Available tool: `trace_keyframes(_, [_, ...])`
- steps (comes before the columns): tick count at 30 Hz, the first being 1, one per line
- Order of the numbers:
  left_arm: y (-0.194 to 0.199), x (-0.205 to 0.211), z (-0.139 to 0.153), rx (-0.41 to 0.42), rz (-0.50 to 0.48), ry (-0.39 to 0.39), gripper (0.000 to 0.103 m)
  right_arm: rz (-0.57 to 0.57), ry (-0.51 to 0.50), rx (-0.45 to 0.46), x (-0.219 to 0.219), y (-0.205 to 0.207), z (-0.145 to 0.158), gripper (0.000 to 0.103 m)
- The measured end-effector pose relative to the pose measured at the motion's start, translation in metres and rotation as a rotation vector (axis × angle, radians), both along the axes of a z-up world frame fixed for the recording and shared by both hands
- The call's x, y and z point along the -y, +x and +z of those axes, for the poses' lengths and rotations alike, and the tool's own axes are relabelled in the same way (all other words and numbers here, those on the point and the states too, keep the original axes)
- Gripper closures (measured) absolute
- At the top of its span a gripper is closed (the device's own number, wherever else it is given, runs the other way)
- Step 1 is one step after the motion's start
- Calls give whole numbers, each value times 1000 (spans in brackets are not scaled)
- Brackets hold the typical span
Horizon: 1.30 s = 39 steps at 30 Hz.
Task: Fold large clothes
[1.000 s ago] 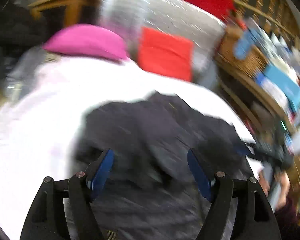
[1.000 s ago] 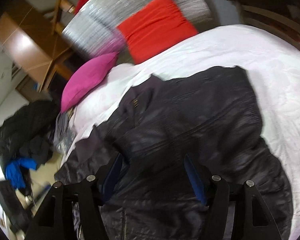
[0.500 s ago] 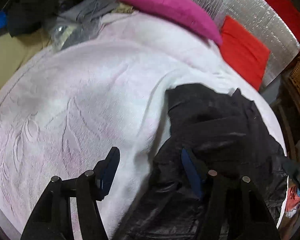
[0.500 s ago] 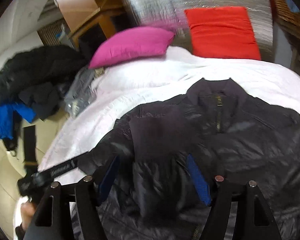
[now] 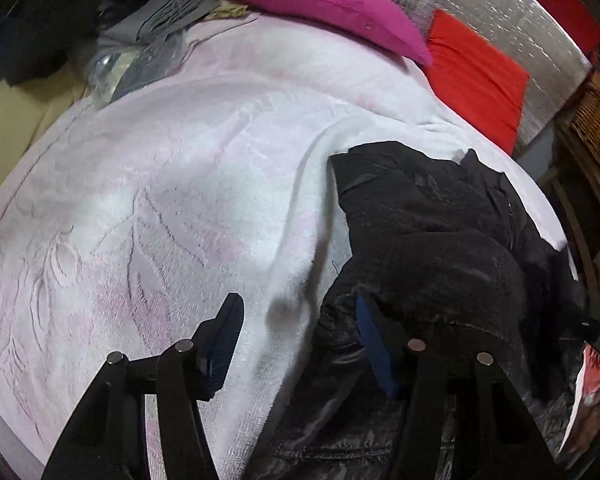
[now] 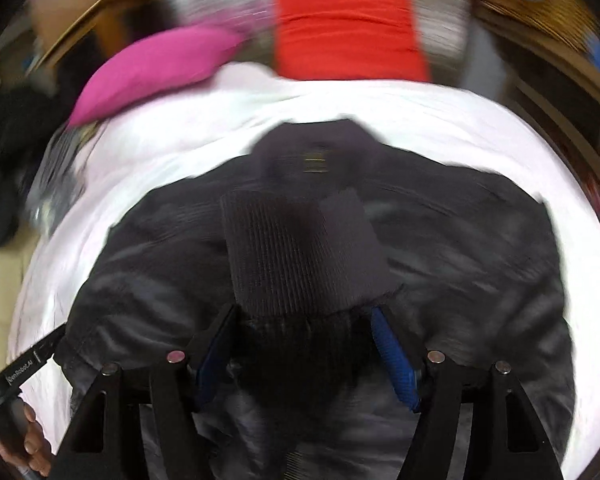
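Closing in at the bottom of the left wrist view, your left gripper has just been narrowing its jaws, but the pads aren't pressing anything: between them is mostly white blanket, with the edge of the black jacket just reaching the right-hand finger. Since half a second ago that view has barely shifted, so you've parked at the jacket's side edge, lower centre-right of frame. In the right wrist view your right gripper has a ribbed cuff and the end of a sleeve sitting between the jaws at lower centre; motion blur hides whether the pads bite, so I can't tell if it's gripped. A second ago that view saw the jacket at an angle with the sleeve out to the side; now it faces the collar head-on with the cuff laid over the chest, so I'd judge the sleeve fold is in progress. Farther up: pink pillow and red cushion at the top of frame, clear of the jacket.
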<state>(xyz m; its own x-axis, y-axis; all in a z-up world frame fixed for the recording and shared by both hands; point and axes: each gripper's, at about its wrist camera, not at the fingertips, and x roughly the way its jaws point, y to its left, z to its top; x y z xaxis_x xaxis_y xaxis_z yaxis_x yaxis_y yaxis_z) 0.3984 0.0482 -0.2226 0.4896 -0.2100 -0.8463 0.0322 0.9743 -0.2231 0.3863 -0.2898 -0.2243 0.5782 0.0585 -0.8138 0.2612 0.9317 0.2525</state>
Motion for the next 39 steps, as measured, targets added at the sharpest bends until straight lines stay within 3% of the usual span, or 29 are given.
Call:
trace_keyframes(4, [0,9,1,17,-16,48,44,-145,78,16,71,-48,-1,32])
trace_keyframes(7, [-1,15,2,28,-21,75,44,-183,213,41,107,-71,-5,31])
trace_keyframes(14, [1,13,2,33,-14,73,44,-174,602,61,148,-89,-41,30])
trace_keyframes(18, [1,11,6,60,-8,64,44,-172,707,68,151,-87,-60,29])
trace_keyframes(21, [1,9,13,87,-8,54,44,-175,723,90,148,-81,-61,32])
trace_keyframes(24, [1,8,16,107,1,59,44,-187,668,55,145,-75,-61,61])
trace_keyframes(27, [3,9,16,110,4,69,44,-170,543,14,135,-68,-47,75])
trace_keyframes(29, [4,10,16,112,7,68,44,-149,477,58,133,-68,-26,82])
trace_keyframes(32, [3,10,21,143,20,54,44,-138,414,165,136,-64,23,85])
trace_keyframes(35, [0,13,29,190,28,40,44,-135,358,327,141,-67,82,85])
trace_keyframes(37, [-1,20,31,214,10,38,44,-138,322,417,143,-72,104,86])
trace_keyframes(39, [-1,29,31,220,-15,54,44,-156,280,432,148,-72,108,86])
